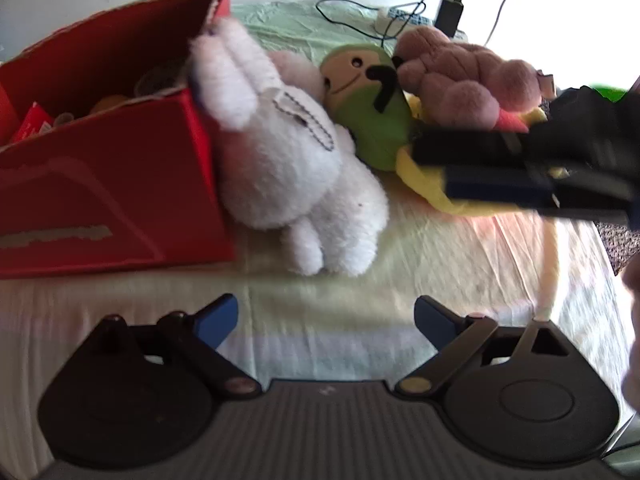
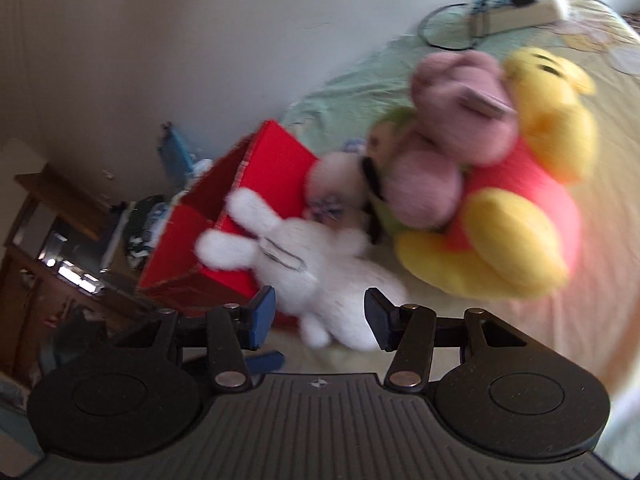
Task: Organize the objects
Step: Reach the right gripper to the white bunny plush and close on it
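The left tongs (image 1: 326, 322) stand wide apart and empty over the bed sheet (image 1: 440, 256), while the right tongs (image 2: 320, 318) are moderately spread with nothing between them, poised just above the white plush rabbit (image 2: 320, 276) that leans against the red cardboard box (image 1: 120, 176). Beside the rabbit lie a green plush (image 1: 372, 120), a pink plush bear (image 2: 452, 136) and a yellow bear in a red shirt (image 2: 516, 208). Both views are motion-blurred, the box's contents are hard to make out, and the right tongs (image 1: 488, 168) partly cover the yellow bear in the left view.
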`<state>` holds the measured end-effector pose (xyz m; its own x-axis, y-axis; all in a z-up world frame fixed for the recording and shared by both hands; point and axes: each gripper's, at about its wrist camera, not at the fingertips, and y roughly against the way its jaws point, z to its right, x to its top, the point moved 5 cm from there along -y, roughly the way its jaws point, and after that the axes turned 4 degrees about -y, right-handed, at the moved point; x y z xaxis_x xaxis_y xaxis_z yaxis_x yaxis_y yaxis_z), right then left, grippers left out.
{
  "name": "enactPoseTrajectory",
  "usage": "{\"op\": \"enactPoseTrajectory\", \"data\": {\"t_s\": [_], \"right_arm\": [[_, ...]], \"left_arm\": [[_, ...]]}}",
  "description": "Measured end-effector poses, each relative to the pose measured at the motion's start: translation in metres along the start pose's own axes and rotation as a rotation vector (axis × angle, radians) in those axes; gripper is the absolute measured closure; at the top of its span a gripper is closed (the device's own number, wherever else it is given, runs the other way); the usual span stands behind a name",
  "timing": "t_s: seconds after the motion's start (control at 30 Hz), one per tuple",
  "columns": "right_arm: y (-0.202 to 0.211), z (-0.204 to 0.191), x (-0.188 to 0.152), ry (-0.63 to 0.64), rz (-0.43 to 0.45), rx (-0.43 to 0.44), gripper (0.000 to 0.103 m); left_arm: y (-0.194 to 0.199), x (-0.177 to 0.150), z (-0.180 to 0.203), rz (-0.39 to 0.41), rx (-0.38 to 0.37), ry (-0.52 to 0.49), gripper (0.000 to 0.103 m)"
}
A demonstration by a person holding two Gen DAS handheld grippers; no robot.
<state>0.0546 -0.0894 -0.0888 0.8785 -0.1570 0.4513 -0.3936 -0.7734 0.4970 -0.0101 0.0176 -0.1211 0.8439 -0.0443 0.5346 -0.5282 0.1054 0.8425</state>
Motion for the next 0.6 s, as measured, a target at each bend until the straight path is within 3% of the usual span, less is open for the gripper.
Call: {"op": "enactPoseTrajectory", "data": {"t_s": [0.23, 0.37, 0.43, 0.6], "right_arm": [[-0.041, -0.008, 0.043, -0.093, 0.026, 0.115, 0.050], [-0.063, -0.005, 0.048, -0.106, 0.027, 0.093, 0.051], [-0.067, 0.000, 0.047, -0.135, -0.001, 0.091, 0.051], [-0.060, 0.010, 0.036, -0.190, -0.054, 0.099, 0.054]], "left_arm": [[-0.005, 0.007, -0.001, 0.037, -0.021, -0.004, 0.011], [-0.005, 0.013, 0.000, 0.043, -0.065, 0.013, 0.015], [-0.006, 0.014, 0.005, 0.053, -0.046, -0.027, 0.017], [-0.008, 0.010, 0.016, 0.083, -0.039, -0.137, 0.007]]}}
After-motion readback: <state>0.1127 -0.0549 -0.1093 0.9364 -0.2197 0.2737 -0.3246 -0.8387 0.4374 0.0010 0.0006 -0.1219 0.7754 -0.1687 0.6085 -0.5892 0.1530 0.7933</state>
